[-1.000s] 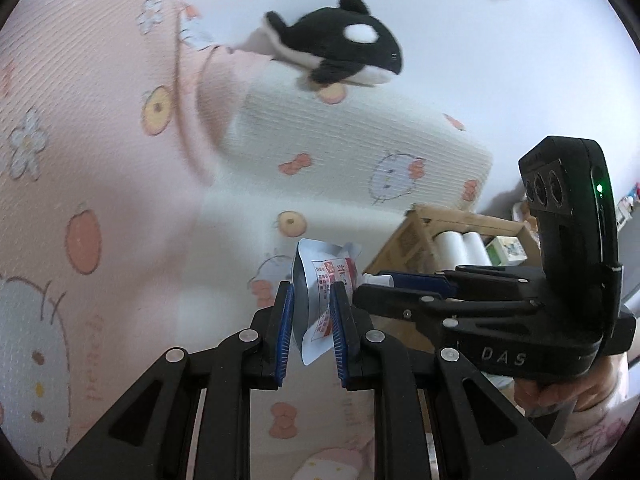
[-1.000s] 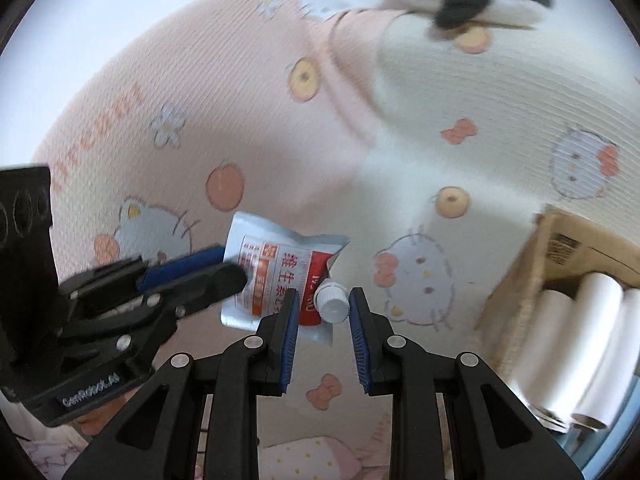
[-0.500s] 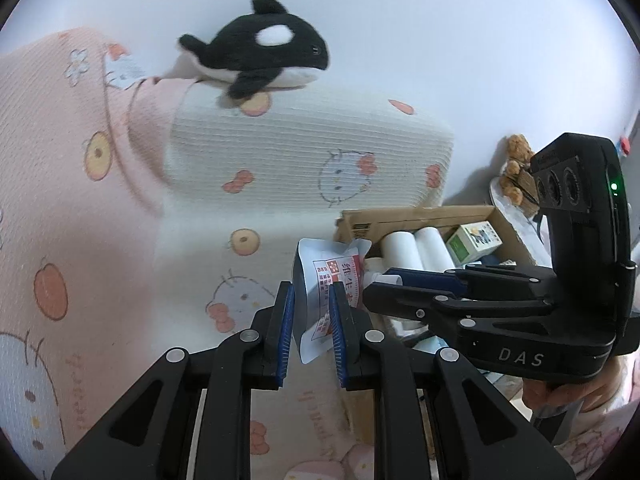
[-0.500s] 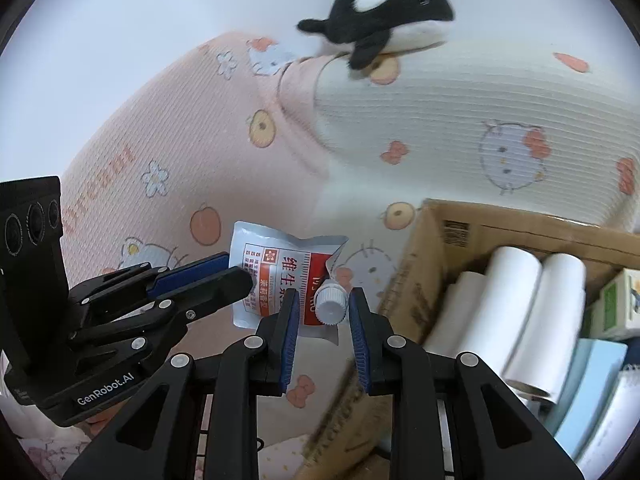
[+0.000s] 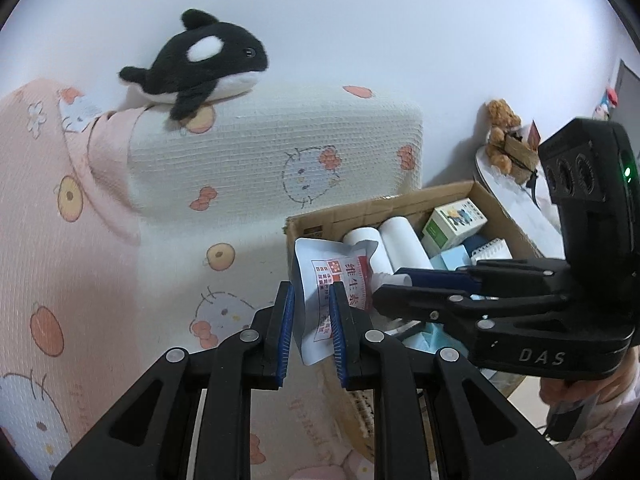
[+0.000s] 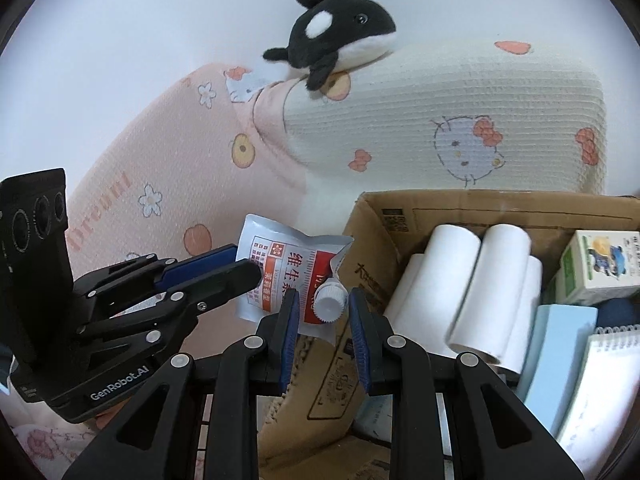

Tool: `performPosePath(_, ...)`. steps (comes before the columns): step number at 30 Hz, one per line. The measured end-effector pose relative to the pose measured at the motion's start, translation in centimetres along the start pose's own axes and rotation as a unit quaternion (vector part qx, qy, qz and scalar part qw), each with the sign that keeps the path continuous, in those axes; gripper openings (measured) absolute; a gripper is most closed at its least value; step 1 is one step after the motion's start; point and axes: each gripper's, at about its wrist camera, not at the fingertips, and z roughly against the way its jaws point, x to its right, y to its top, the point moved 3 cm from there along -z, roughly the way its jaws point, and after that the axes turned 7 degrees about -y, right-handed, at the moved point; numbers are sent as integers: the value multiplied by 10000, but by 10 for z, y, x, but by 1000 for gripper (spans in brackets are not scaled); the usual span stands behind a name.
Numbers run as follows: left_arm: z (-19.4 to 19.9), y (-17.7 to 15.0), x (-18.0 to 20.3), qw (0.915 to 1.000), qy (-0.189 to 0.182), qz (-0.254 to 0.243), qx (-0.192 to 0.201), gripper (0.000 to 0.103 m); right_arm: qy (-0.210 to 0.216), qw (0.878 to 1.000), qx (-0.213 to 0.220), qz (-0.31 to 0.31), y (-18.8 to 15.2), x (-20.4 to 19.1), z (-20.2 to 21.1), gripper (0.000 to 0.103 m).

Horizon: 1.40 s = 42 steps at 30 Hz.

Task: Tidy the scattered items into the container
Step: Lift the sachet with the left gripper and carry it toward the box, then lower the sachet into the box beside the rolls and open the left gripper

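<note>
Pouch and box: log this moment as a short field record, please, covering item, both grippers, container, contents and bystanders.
item: spouted pouch, held in the air at the box's near corner
left gripper: shut on the pouch body
right gripper: around the pouch's white cap; contact unclear
container: cardboard box, open
contents: paper rolls, small carton, notebook
bystanders: orca plush on the cushion

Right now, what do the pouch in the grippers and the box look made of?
The pouch looks like glossy printed plastic or foil film, wrinkled at its edges, with a white ribbed cap, likely hard plastic. The box looks like matte brown corrugated cardboard, with fraying at one lower edge.
</note>
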Motion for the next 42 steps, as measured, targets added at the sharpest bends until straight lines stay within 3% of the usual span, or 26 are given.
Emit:
performPosePath(7, -22, 3, 30, 9987, -54, -441, -255, 20, -194, 9996, -56, -200, -13, 24, 8, 22)
performPosePath(13, -42, -3, 57, 9949, -327, -718, -625, 20, -440, 9977, -216, -475, -30, 50, 11, 22)
performPosePath(31, -78, -33, 73, 9769, -1044, -517, -1793, 20, -757, 9918, -867, -556, -62, 79, 16, 22)
performPosePath(42, -92, -44, 83, 9673, -1174, -475, -2197, 20, -905, 9849, -1414, -421, -74, 88, 7, 22)
